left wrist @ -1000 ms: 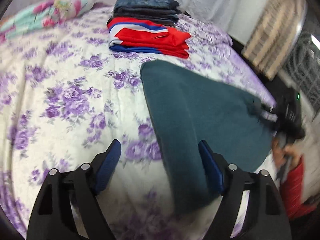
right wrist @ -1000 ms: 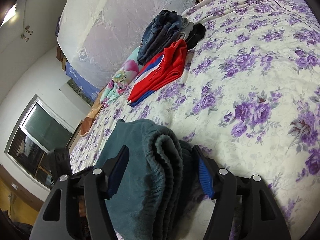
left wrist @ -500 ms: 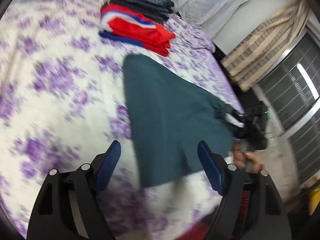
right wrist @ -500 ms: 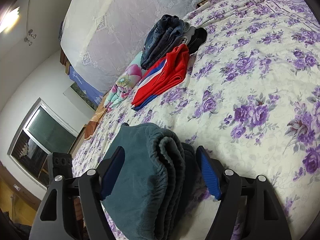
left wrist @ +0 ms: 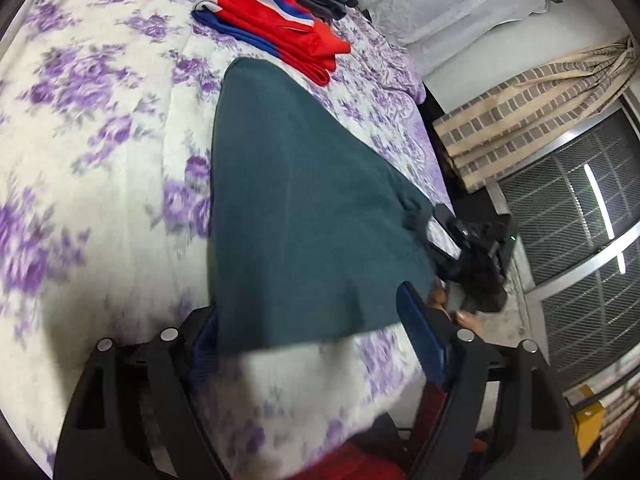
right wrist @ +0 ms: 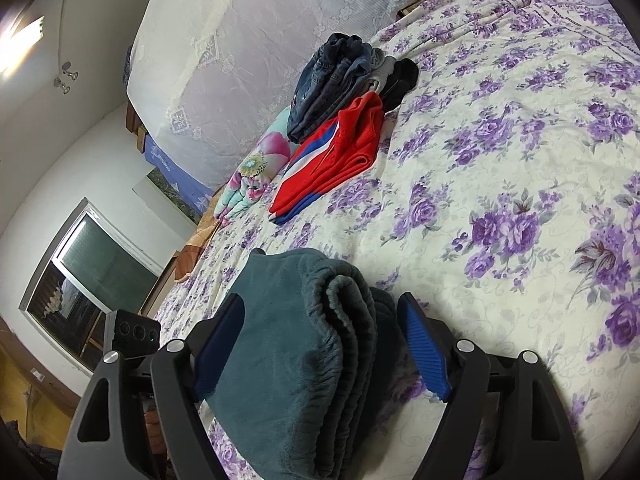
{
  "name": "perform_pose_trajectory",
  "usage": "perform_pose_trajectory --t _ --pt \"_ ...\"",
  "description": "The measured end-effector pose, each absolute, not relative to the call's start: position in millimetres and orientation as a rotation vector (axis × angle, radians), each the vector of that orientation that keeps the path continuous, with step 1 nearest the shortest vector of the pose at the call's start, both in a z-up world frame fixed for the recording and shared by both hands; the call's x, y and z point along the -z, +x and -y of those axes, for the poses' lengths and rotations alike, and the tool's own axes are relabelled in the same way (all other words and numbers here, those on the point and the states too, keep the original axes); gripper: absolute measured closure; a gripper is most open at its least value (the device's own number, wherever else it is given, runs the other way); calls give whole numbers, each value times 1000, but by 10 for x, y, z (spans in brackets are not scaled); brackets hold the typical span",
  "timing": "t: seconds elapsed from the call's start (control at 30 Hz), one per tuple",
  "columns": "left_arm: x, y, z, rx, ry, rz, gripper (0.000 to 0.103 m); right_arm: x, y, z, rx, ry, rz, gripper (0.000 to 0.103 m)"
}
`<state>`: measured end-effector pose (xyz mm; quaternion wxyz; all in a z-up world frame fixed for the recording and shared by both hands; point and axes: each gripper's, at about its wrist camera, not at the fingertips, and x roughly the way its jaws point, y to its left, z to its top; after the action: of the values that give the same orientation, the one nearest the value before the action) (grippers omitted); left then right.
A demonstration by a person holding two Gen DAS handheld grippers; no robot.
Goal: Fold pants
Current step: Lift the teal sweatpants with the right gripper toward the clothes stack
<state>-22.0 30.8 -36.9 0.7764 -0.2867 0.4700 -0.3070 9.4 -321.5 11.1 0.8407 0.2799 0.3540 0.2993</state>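
Teal pants [left wrist: 304,200] lie folded lengthwise on the floral bedspread [left wrist: 100,128]. In the left wrist view their near hem sits between the wide-apart fingers of my left gripper [left wrist: 306,308], which is open, with the cloth overlapping the left finger's tip. At the far end my right gripper [left wrist: 472,256] stands by the waistband, a hand behind it. The right wrist view shows the doubled elastic waistband [right wrist: 320,344] between my right gripper's [right wrist: 320,300] jaws, which are opening. The right pad [right wrist: 424,352] stands clear of the fabric.
Folded red, white and blue trousers [left wrist: 276,28] and a stack of dark jeans [right wrist: 332,76] lie farther up the bed, near a floral pillow [right wrist: 256,176]. The bed's edge drops off toward a checked curtain [left wrist: 520,112] and a grilled window [left wrist: 580,240].
The left wrist view has rolled and swung, so the pants' hem now lies between the left fingers. The right jaws have widened away from the waistband.
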Motion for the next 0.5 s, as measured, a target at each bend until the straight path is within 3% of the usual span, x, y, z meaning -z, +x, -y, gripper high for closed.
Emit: perform_pose_trajectory --t 0.07,0.13,0.2,0.27,0.33,0.5 --pt "380 -205 -319 645 -619 -1003 36 -114 99 3220 -630 591 -753 24" --pt "438 -215 -398 622 -636 -999 58 -112 111 3219 -628 590 -765 24" --pt "513 -204 -497 613 -665 -1004 71 -105 134 3223 -625 594 -781 26" --pt "568 -208 -588 632 -703 -1003 75 -89 164 3240 -617 610 -809 33" --pt "567 -208 -584 631 -696 -998 76 -49 214 3243 -603 625 -851 52" --pt "506 -179 -453 615 -614 -980 76 -52 300 3081 -601 553 -918 57"
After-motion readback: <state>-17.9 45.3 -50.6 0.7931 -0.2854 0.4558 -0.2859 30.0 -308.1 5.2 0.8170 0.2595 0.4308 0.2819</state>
